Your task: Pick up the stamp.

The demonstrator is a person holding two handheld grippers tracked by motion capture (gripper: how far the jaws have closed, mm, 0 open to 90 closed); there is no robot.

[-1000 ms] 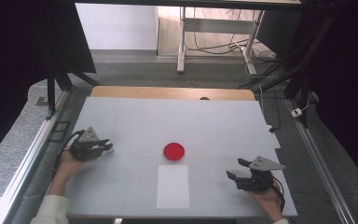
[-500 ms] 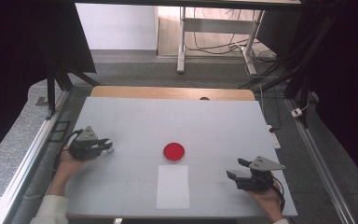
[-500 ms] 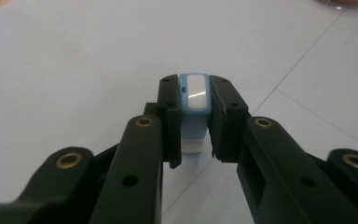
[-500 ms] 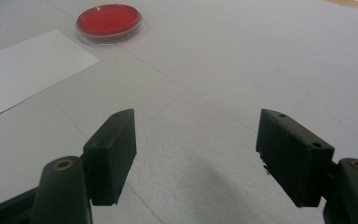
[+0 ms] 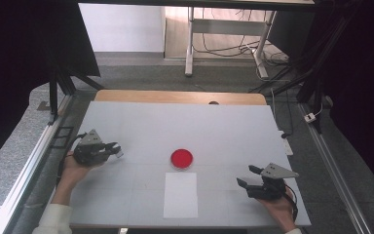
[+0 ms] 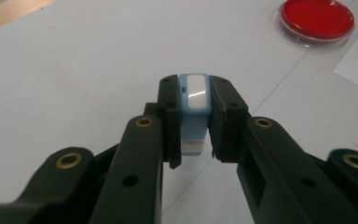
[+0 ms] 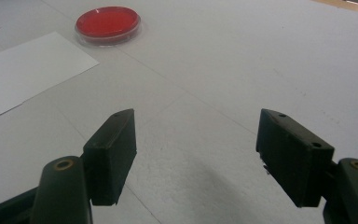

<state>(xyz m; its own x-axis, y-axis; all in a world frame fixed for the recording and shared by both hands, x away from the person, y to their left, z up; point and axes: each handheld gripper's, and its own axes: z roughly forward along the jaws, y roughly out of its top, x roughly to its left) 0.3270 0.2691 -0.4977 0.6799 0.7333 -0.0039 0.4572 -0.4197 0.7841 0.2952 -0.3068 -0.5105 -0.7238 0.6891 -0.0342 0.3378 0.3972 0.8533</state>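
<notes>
On the white desk (image 5: 141, 122), a red dish (image 5: 181, 158) sits mid-surface with white paper (image 5: 180, 194) just before it. Left of the dish, the left tongs (image 6: 194, 122) pinch a small blue-and-white block (image 6: 194, 100), its long axis along the jaws, pointing forward. Right of the dish, the right tongs (image 7: 193, 154) stand spread.

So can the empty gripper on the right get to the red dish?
Probably yes. The right gripper has its jaws open with nothing between them, and only bare table and a corner of the white paper sheet lie between it and the red petri dish.
</notes>
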